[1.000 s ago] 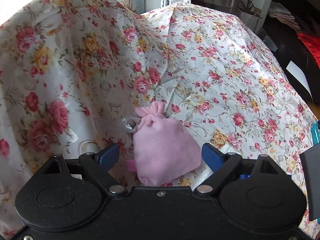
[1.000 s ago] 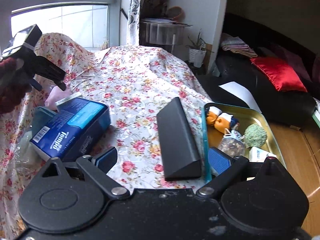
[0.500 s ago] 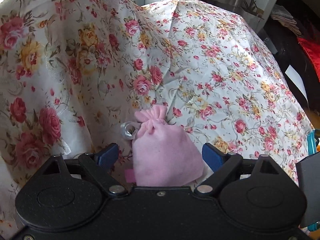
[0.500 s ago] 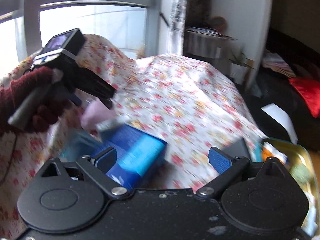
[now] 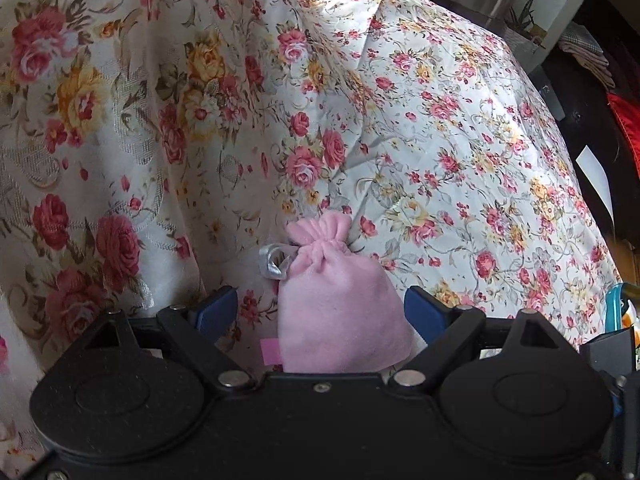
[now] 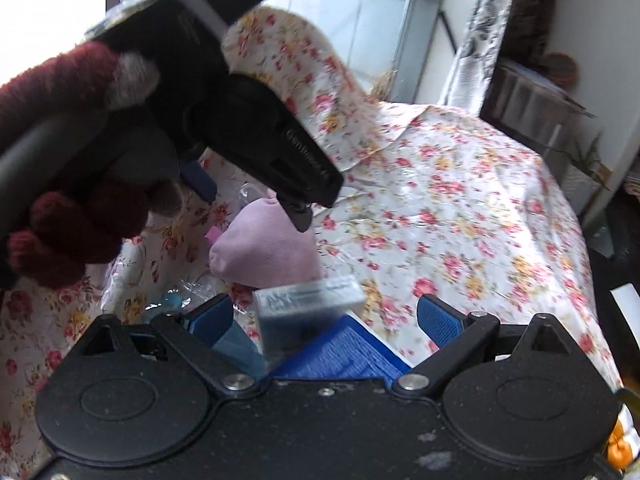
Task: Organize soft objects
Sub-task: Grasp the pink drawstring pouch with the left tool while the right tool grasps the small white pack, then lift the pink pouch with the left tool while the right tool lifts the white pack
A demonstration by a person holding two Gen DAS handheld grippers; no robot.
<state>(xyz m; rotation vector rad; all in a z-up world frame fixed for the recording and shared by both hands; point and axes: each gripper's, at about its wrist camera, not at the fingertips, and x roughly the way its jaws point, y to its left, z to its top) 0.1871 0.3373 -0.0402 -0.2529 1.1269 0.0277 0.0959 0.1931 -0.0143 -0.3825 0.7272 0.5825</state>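
1. The left wrist camera looks forward over its own gripper [image 5: 320, 312], close above a pink pouch [image 5: 340, 312] on the floral cloth [image 5: 460, 140], facing the cloth's raised back fold.
2. The right wrist camera sits just beside, facing the window [image 6: 340, 20], with the left gripper [image 6: 256, 196] close before its lens.
3. Both views share the pink pouch [image 6: 268, 248] and the floral cloth [image 6: 460, 200].

We see soft daylight from the window [image 6: 352, 32] at far left, blown out white; the floral cloth [image 5: 440, 140] is evenly lit, the far right dim. Fisheye bending curves the edges, and the near blue box [image 6: 344, 352] is motion-blurred
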